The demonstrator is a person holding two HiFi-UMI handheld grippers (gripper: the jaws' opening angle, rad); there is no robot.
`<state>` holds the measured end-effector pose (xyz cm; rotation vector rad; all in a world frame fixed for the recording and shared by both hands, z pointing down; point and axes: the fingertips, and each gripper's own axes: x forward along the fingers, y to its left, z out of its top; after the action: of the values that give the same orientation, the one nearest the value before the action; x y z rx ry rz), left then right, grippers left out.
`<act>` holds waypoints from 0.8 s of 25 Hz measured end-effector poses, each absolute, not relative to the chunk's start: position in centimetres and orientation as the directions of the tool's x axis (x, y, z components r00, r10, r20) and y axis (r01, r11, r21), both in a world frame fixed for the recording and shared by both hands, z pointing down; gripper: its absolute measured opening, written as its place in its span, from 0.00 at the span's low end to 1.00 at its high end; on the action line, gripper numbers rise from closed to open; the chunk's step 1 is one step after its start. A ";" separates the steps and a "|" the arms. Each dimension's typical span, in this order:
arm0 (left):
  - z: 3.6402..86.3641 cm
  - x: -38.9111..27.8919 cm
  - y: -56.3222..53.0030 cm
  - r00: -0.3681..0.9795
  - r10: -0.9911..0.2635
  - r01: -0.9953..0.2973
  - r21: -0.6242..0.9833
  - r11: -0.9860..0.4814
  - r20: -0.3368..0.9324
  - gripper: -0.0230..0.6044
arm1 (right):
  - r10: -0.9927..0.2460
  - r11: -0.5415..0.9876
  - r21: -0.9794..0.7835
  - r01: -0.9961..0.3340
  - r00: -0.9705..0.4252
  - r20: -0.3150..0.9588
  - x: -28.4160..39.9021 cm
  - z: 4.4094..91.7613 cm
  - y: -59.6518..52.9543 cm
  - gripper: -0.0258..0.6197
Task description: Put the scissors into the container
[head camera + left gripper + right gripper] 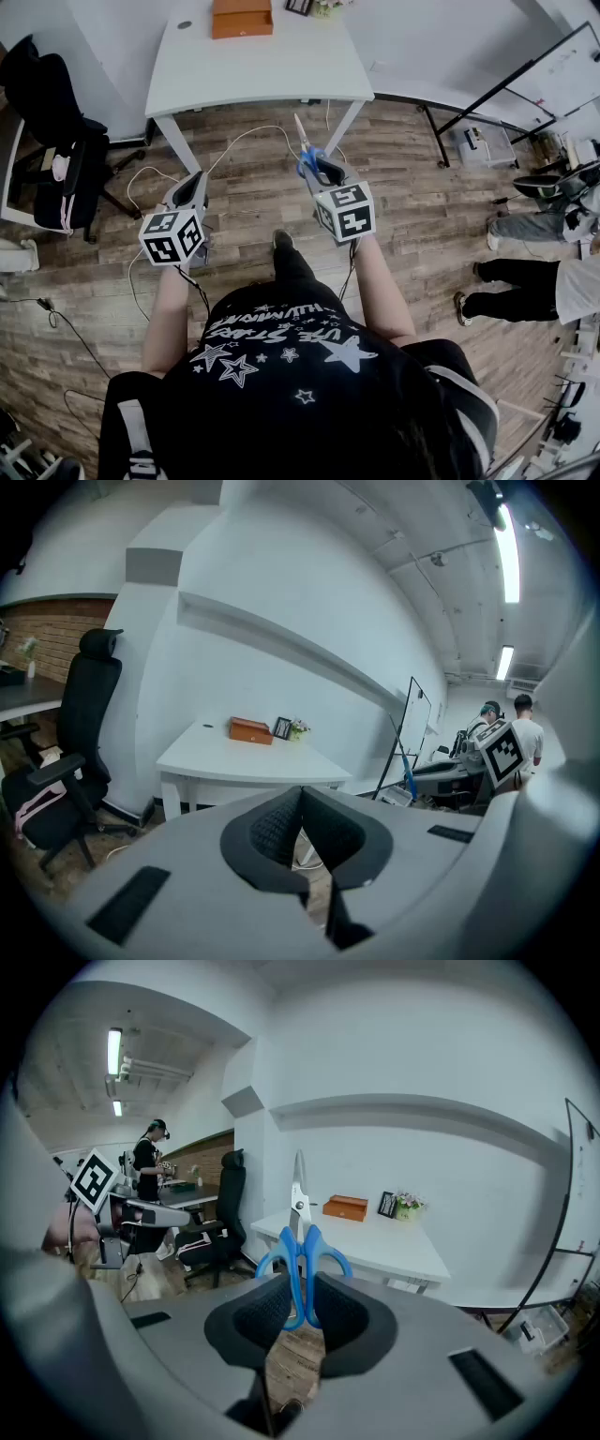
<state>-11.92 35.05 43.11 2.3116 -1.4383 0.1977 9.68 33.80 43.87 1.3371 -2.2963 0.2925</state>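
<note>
Blue-handled scissors [298, 1251] stand blades up between the pads of my right gripper [298, 1309], which is shut on their handles. From the head view the scissors [306, 150] point toward the white table [258, 70], held out by the right gripper [323, 172] above the wood floor. An orange box-like container [242, 19] sits on the far side of that table, seen also in the left gripper view as the container [250, 730] and in the right gripper view as the container [345, 1207]. My left gripper [190, 190] hangs left of the scissors, jaws shut and empty [300, 829].
A black office chair [56, 159] stands at the left, cables trail over the floor [234, 145]. A picture frame and a small plant [398, 1205] sit on the table beside the container. People [534, 253] stand at the right, near a whiteboard stand [506, 94].
</note>
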 end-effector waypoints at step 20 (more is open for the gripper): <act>44.7 -13.7 35.3 0.474 -0.813 -0.876 0.280 -0.393 0.340 0.07 | -0.763 0.503 0.051 -0.863 -0.415 0.496 8.0 45.4 34.1 0.20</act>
<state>-13.70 35.34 44.70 2.3072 -1.4088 0.2050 8.01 34.14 45.45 1.3367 -2.2891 0.2933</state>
